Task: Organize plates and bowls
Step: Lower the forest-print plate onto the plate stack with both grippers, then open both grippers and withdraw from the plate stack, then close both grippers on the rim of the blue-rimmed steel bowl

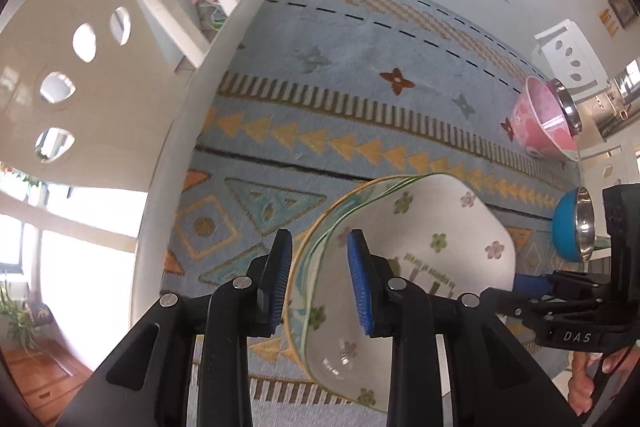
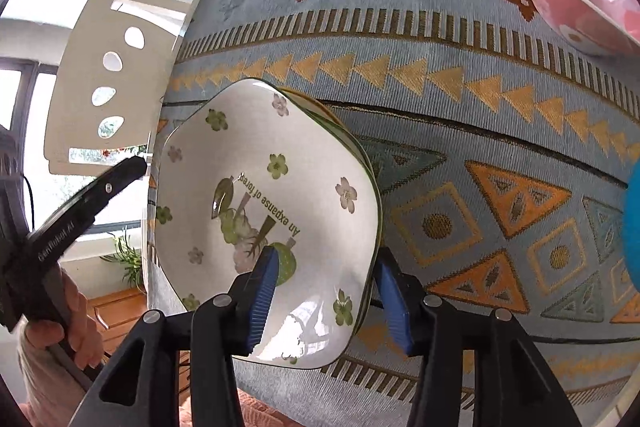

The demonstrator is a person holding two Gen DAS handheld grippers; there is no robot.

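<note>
Plate [image 2: 264, 211], white glazed, flower print, held on its edge above the patterned tablecloth [image 2: 460, 115].

Ceramic by the look of it, so judged stiff, fairly heavy, breakable, and slick under its gloss. It is tilted up off the cloth, with the rims of at least one more plate showing just behind it in the right wrist view; whether that stack is lifted too cannot be told. Left tongs [image 1: 318, 283] straddle the near rim, one blue pad [image 1: 360, 287] inside the well and one outside, with a small gap showing at the outer pad, so the grip looks loose or not yet made. Right tongs [image 2: 324, 299] straddle the opposite rim the same way, seemingly pinching it. Best hold: across the rim, both sides at once. Pink bowl [image 1: 544, 119] and blue bowl [image 1: 574, 229] stand well apart, farther along the cloth.
</note>
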